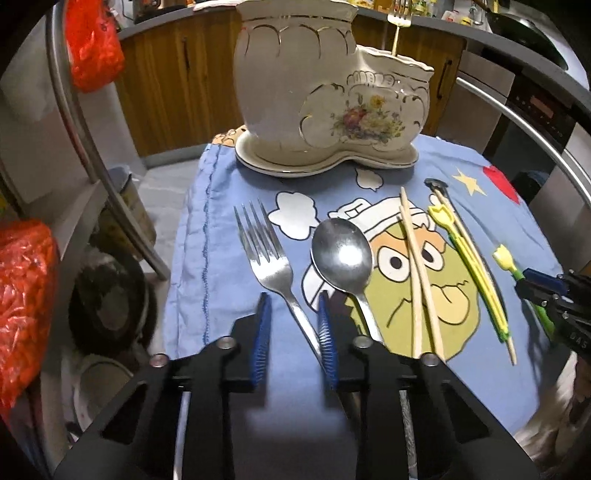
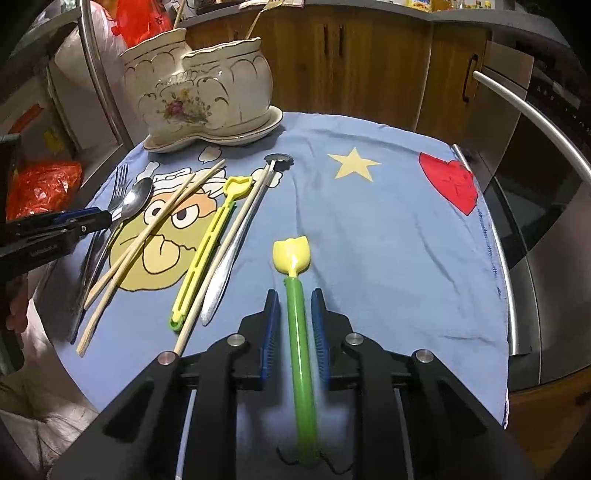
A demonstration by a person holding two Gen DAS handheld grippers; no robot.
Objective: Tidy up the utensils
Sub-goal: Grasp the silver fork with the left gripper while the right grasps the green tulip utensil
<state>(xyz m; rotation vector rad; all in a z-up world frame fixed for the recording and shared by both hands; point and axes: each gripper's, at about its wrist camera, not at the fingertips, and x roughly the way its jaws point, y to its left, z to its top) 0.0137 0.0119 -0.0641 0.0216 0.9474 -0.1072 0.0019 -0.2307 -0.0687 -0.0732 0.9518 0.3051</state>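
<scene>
The left gripper [image 1: 293,314] hangs low over the blue cartoon cloth [image 1: 207,236] with its jaws apart; the handle of the steel fork [image 1: 271,258] runs between the blue pads, close against the right-hand one, and whether it touches cannot be told. The steel spoon [image 1: 341,254] lies just beside the fork on the side away from the cloth's stitched edge, bowl up. Beyond the spoon, two wooden chopsticks [image 1: 417,273] cross over the cartoon face, then come a yellow-green plastic clip [image 1: 467,258] and a thin stick alongside it.

The right gripper [image 2: 295,314] is also spread wide, its pads either side of the green handle of the yellow tulip-shaped scoop [image 2: 291,254] without gripping it; the scoop lies flat on the cloth, well apart from the row of utensils. In the left wrist view a few white letters show on the right gripper's body, too blurred and cut off to read.

At the far edge of the cloth stands the white floral ceramic holder [image 1: 314,92] on its saucer, with a gold-handled fork [image 1: 397,26] upright in the smaller compartment
</scene>
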